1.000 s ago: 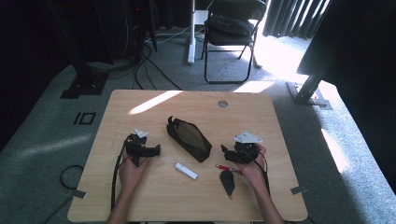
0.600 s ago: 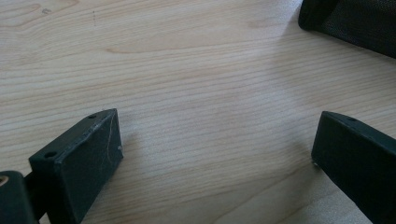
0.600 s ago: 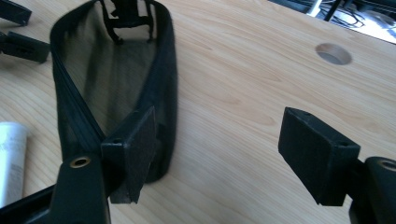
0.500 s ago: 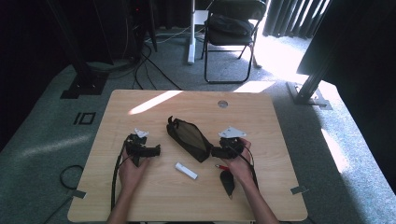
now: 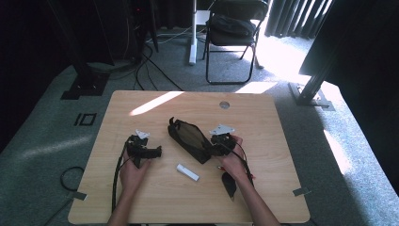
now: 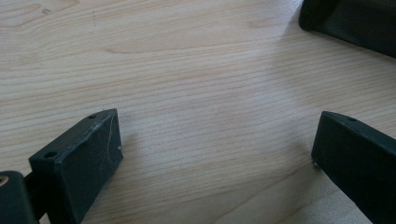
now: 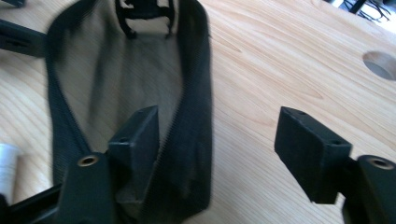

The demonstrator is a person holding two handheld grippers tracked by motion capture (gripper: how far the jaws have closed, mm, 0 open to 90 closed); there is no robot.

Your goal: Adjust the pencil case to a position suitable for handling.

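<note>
In the right gripper view the black pouch [image 7: 126, 93] was smeared by motion blur, its near end ran off the bottom of the frame, and a white object [image 7: 7, 163] at the left edge was cut to a sliver. In the left gripper view the pouch [image 6: 355, 23] showed as a dark corner clipped by the upper right edge. In the high view a small dark item [image 5: 229, 184] lay partly under the right forearm at lower centre, too small to identify.

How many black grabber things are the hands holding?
2. The left gripper rests on the table, left of the open black pouch. The right gripper sits at the pouch's near end, one jaw inside its opening.
</note>
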